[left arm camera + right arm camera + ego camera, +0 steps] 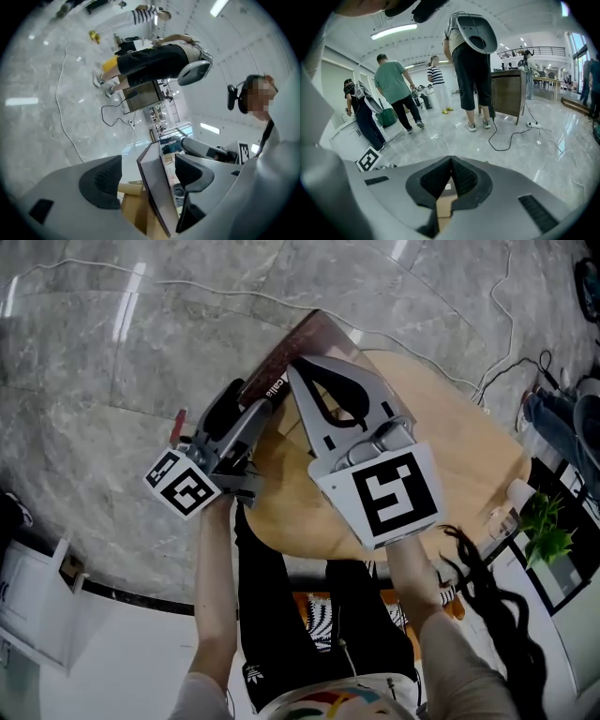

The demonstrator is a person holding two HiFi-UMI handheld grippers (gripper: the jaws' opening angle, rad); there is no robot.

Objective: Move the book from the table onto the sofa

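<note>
A dark maroon book (314, 334) lies at the far edge of the round wooden table (450, 446), its spine toward the left. My left gripper (246, 407) reaches in at the spine end. In the left gripper view the book (157, 187) stands edge-on between the dark pads (101, 185), with a gap on each side, so my left gripper (149, 159) is open around it. My right gripper (298, 369) hovers over the book with its tips together. In the right gripper view my right gripper (451, 159) is shut, with only table wood showing below the pads.
A small green plant (544, 521) and a clear bottle (511, 498) stand at the table's right. Cables (506, 352) run over the grey marble floor. Several people, one in a green shirt (396, 89), stand near a dark desk (506, 93).
</note>
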